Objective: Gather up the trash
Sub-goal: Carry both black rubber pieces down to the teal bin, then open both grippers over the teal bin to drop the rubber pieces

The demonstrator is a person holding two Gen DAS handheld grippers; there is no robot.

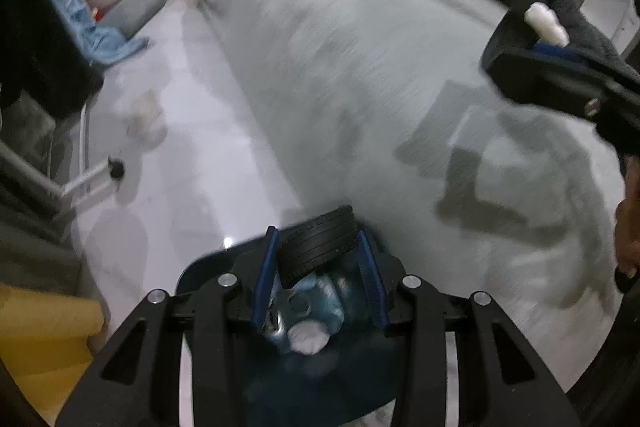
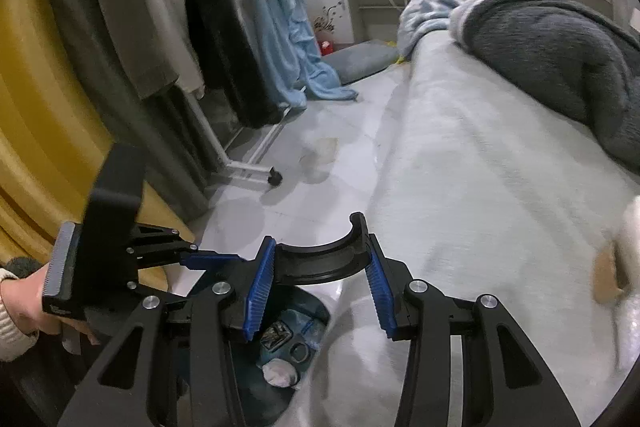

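On the left, the left gripper has its jaws closed on a ribbed black piece, 1 blue pad pressing each side. The piece looks like a short section of tyre, matt black with fine tread grooves. Its long axis runs across from pad to pad, tilted so the right end sits a little higher. Its grooved face points toward the far side.

Directly beneath it is a dark blue bin on the pale floor, right beside the bed. The bin has a light blue liner and holds scraps and 1 crumpled white wad.

To the right, the right gripper is clamped on a black half-ring. It is smooth and glossy on its inner curve. It spans the gap between the 2 pads, and its hollow side faces up and away. Both ends curl toward the far side, the right one reaching further. It hangs near the bin's right edge, over the border of the grey bed cover.
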